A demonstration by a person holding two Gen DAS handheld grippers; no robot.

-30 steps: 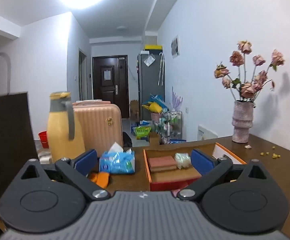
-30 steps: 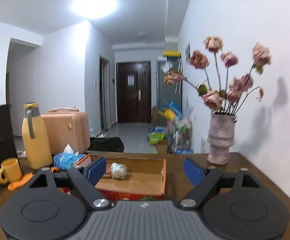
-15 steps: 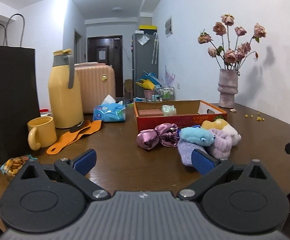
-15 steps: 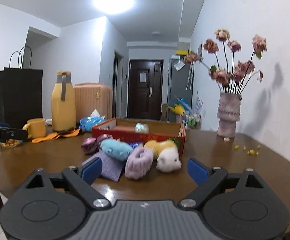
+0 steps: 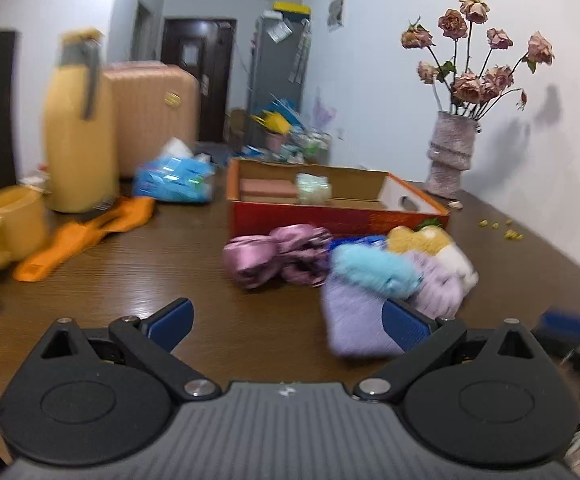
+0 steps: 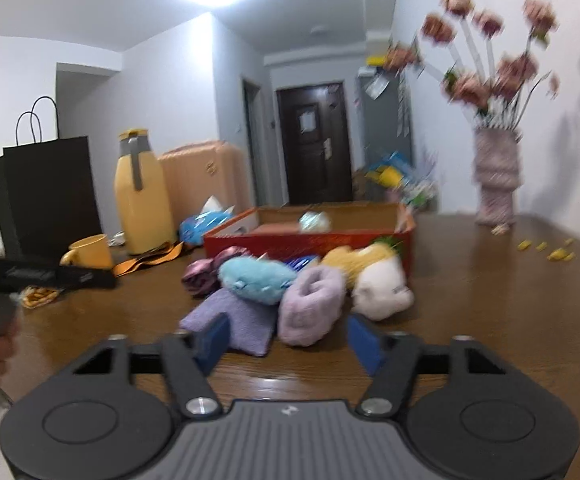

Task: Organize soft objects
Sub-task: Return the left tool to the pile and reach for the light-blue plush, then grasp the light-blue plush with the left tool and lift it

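Observation:
A pile of soft things lies on the brown table [image 5: 162,272] in front of an orange box [image 5: 330,216]: pink satin scrunchies [image 5: 274,256], a light blue plush [image 6: 256,280], a lilac fluffy piece [image 6: 310,304], a lilac cloth [image 5: 354,320] and a yellow-and-white plush [image 6: 374,280]. In the box sit a pale green ball [image 5: 312,188] and a pink block [image 5: 270,190]. My left gripper [image 5: 288,324] is open and empty, left of the lilac cloth. The jaws of my right gripper [image 6: 288,338] are closing just short of the lilac fluffy piece, pressing on nothing.
At the left stand a yellow flask [image 5: 78,128], a yellow mug [image 5: 8,228], orange utensils [image 5: 86,236], a blue tissue pack [image 5: 174,180] and a black paper bag [image 6: 46,196]. A vase of dried roses [image 5: 450,156] and yellow crumbs [image 6: 550,250] are at the right.
Both grippers have sunk toward the table and tipped downward, so the pile looks nearer. The right gripper's jaws stand narrower than half a second ago.

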